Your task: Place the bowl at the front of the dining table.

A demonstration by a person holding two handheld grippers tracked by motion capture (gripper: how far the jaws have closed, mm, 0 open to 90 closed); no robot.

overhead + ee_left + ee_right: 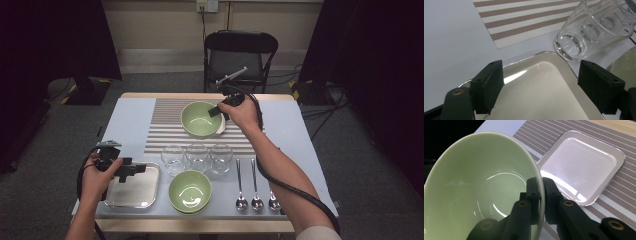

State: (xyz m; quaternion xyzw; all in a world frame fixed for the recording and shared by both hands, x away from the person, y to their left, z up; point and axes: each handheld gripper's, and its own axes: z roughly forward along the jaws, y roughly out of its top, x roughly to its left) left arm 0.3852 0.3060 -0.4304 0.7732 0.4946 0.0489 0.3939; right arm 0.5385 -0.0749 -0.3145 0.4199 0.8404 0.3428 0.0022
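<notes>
Nearest edge of the tabletop (130,120), left to right: one metal tray (134,189), one green bowl (190,190) standing upright, three spoons (256,187) laid side by side with their bowls toward the person.

Left claw (132,170): released, jaws spread wide and holding nothing, hovering over the near tray's far edge. In the left gripper view the tray's rounded corner (541,72) lies between the jaws, with one glass (594,30) just beyond it.

Middle row: three clear glasses (197,157) in a line, standing at the near edge of the striped placemat (167,125).

Far part of the placemat: second green bowl (200,119), tilted and raised. Right claw (216,111): clenched on this bowl's rim at its right side, one jaw inside and one outside the wall, as the right gripper view shows (484,192). Beneath and just beyond the bowl lies a white square plate (581,162), flat on the placemat.

Beyond the tabletop: one dark folding chair (240,55) on the grey floor.
</notes>
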